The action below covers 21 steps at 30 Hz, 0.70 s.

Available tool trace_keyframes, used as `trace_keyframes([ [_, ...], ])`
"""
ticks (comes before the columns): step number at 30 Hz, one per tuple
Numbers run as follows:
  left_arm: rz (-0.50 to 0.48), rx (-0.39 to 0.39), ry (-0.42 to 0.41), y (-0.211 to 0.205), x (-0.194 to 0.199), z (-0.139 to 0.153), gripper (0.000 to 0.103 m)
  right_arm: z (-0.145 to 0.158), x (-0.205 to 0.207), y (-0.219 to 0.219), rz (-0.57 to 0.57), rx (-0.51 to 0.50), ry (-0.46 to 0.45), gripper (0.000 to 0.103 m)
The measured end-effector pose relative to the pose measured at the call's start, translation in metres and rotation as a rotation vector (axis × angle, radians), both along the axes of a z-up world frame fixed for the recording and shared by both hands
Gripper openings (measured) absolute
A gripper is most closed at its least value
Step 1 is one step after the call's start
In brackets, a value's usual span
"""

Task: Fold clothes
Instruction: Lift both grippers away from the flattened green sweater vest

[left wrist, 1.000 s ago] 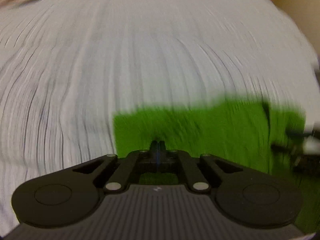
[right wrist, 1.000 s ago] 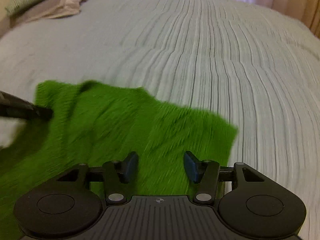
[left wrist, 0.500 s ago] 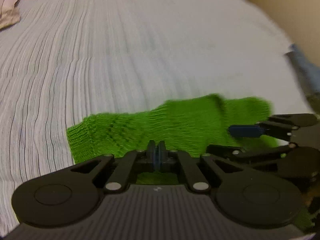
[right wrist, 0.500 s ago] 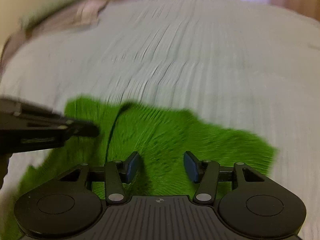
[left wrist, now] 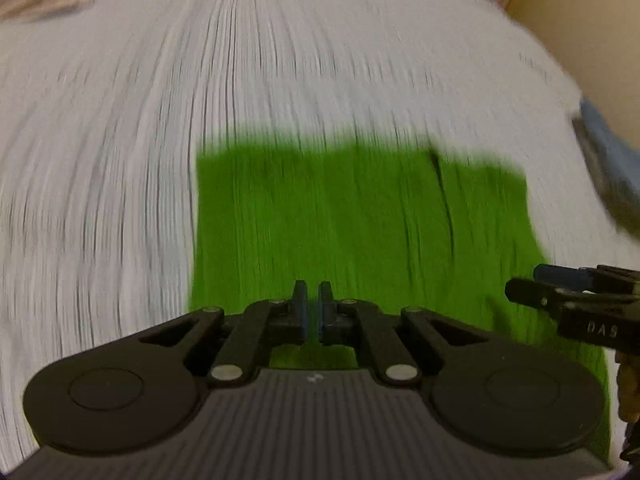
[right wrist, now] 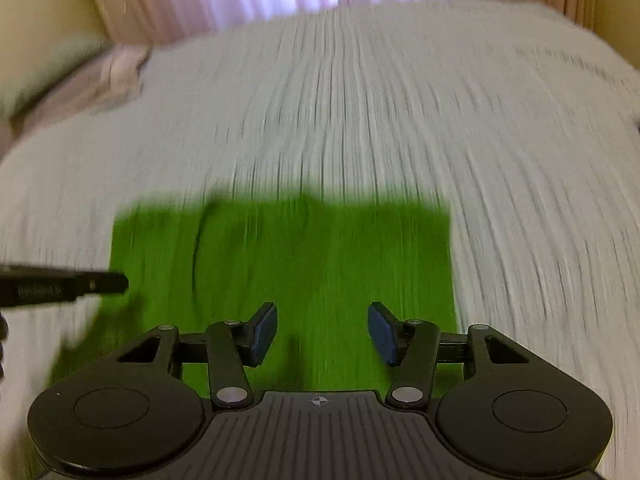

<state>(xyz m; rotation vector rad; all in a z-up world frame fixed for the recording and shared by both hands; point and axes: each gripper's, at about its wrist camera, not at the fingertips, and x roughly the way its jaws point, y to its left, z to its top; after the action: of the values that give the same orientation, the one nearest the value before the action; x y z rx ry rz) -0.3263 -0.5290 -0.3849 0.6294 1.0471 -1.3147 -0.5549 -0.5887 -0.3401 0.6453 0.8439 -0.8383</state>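
The bed (left wrist: 280, 80), in its striped sheet, carried a bright green knit top (left wrist: 360, 232), which lay flat as a tidy rectangle right in front of both tools with one dark crease near a side. Honestly the next fold probably wanted both near corners pinched evenly and carried across together so the edges lined up. The left tool (left wrist: 313, 304) was pressed together on nothing, and the right tool (right wrist: 322, 330) sat spread and empty above the near edge.

Our left gripper (left wrist: 313, 308) is black, with blue pads (left wrist: 304, 314), silver pivot pins and a ribbed grey body bearing a small white mark. Our right gripper (right wrist: 322, 332) matches it, carrying a crosshair mark on its body.
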Motion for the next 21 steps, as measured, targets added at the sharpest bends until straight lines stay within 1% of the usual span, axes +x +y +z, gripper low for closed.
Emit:
trace_keyframes([
  [2, -0.011, 0.046, -0.009, 0.043, -0.014, 0.000, 0.002, -0.007, -0.016, 0.044, 0.035, 0.038, 0.063, 0.054],
  [4, -0.005, 0.078, -0.032, 0.084, -0.026, 0.004, 0.002, -0.005, -0.036, 0.084, 0.056, 0.057, 0.110, 0.054],
  [7, 0.054, 0.151, -0.034, 0.146, -0.038, 0.010, 0.002, -0.001, -0.067, 0.135, 0.051, 0.139, 0.146, 0.054],
  [8, 0.077, 0.181, -0.024, 0.162, -0.039, 0.009, 0.002, -0.002, -0.077, 0.150, 0.046, 0.170, 0.166, 0.054],
  [10, 0.106, 0.243, -0.035, 0.187, -0.046, 0.011, 0.002, -0.005, -0.094, 0.177, 0.043, 0.227, 0.206, 0.054],
  [12, 0.137, 0.294, -0.052, 0.212, -0.055, 0.015, 0.003, -0.001, -0.109, 0.196, 0.063, 0.224, 0.212, 0.054],
  [15, 0.200, 0.312, -0.068, 0.246, -0.072, 0.031, 0.003, 0.014, -0.124, 0.214, 0.082, 0.237, 0.207, 0.054],
  [16, 0.221, 0.307, -0.071, 0.256, -0.079, 0.039, 0.004, 0.020, -0.128, 0.218, 0.085, 0.246, 0.205, 0.054],
  [18, 0.251, 0.267, -0.078, 0.275, -0.093, 0.064, 0.007, 0.039, -0.139, 0.217, 0.067, 0.257, 0.163, 0.054],
  [21, 0.268, 0.188, -0.100, 0.300, -0.112, 0.109, 0.013, 0.075, -0.160, 0.224, 0.034, 0.237, 0.083, 0.054],
])
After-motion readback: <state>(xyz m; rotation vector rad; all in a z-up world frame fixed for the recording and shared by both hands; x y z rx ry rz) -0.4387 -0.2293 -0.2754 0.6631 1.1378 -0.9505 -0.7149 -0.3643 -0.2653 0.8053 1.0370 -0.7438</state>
